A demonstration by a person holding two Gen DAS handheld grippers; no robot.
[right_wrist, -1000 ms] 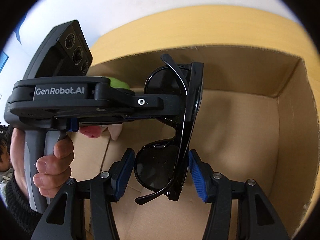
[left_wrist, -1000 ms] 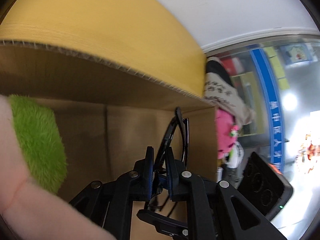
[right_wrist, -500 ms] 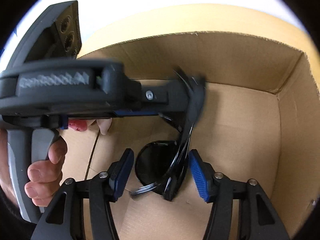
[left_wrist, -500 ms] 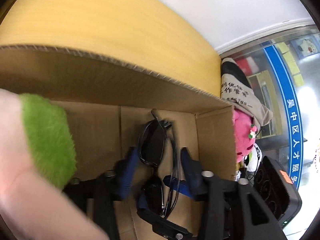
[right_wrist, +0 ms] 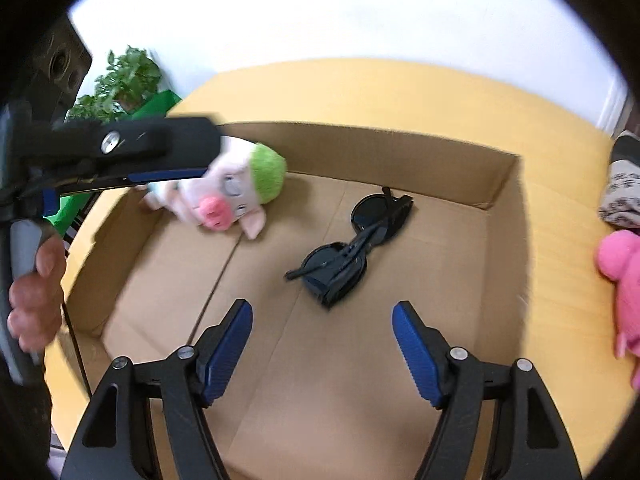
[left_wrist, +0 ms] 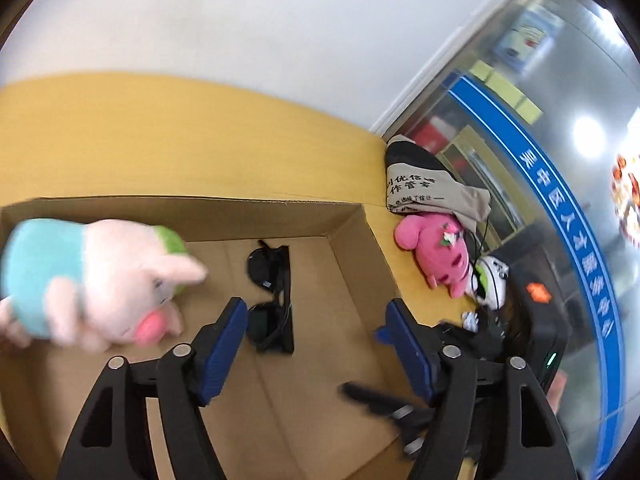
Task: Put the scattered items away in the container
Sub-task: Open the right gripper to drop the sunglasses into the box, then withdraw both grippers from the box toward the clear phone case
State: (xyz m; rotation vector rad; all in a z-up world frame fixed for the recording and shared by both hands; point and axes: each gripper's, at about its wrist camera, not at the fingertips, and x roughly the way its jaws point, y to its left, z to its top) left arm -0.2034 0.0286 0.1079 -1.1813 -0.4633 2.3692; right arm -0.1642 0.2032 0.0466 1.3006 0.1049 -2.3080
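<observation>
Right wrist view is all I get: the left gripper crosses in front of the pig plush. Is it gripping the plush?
Observer: No. The left wrist view shows the left gripper open and empty, with the pig plush off to its left.
Operator: Anything outside the cardboard box besides the pink plush?
Observer: Yes, a white-and-green item lies right beside that plush, beyond your view's edge.

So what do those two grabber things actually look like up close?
Each is a black plastic claw with two fingers tipped in ribbed blue pads, fixed by silver screws. The left gripper matches the right gripper. The left one's grey handle sits in a bare hand with a dark sleeve.
</observation>
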